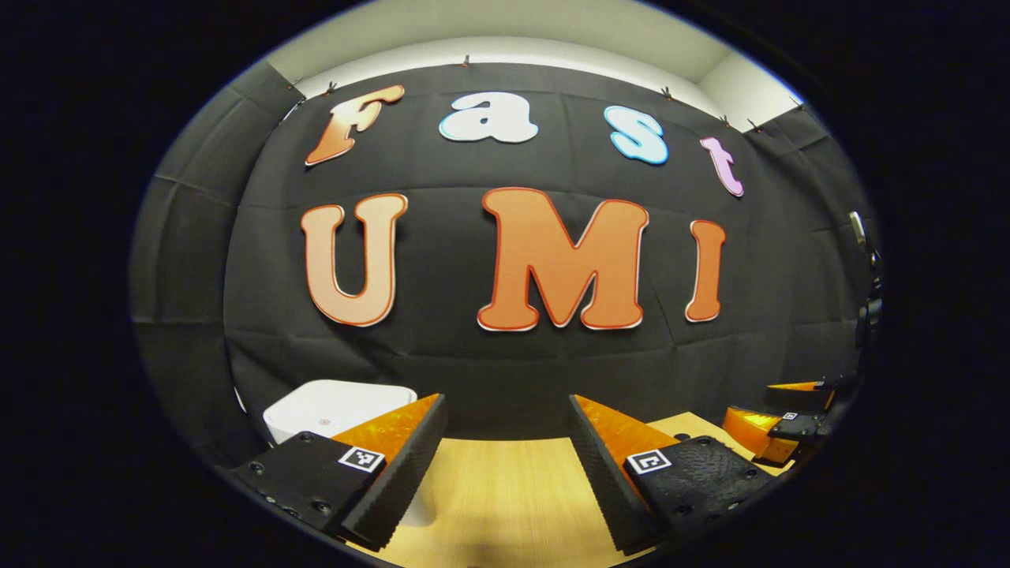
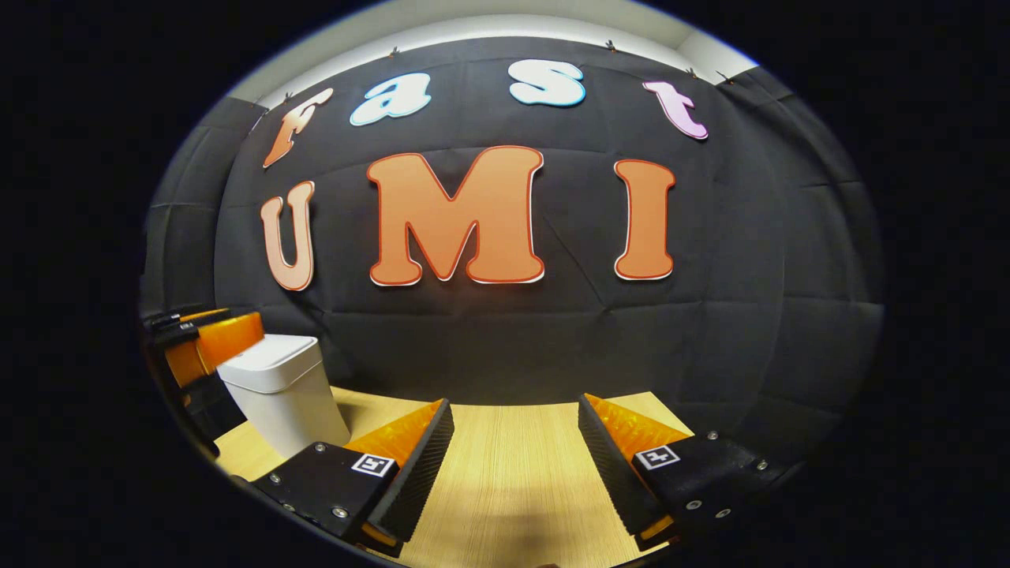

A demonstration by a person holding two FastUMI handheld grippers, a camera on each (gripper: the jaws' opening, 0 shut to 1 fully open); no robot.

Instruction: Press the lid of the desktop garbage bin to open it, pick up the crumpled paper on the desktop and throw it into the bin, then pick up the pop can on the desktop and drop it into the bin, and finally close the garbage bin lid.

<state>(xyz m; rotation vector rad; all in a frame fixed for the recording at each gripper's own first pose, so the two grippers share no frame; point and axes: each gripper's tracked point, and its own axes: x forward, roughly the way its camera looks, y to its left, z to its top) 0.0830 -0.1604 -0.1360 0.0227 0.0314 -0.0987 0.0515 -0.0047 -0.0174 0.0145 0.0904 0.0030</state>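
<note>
Just left of jaws: lidded bin (image 1: 331,408).

Both views low, wall-facing; share bin (image 1: 331,406) (image 2: 280,386)

Between my left gripper's (image 1: 505,465) spread fingers lies bare wooden desktop (image 1: 505,489) — open room straight ahead to the black cloth wall (image 1: 505,371). The white garbage bin (image 1: 331,410), lid down, stands behind my left finger and blocks that side. At the right edge of the left gripper view my other gripper hangs over the desk edge. In the right gripper view my right gripper (image 2: 513,465) also gapes over clear wood — the bin (image 2: 280,386) stands well off to the left.
</note>
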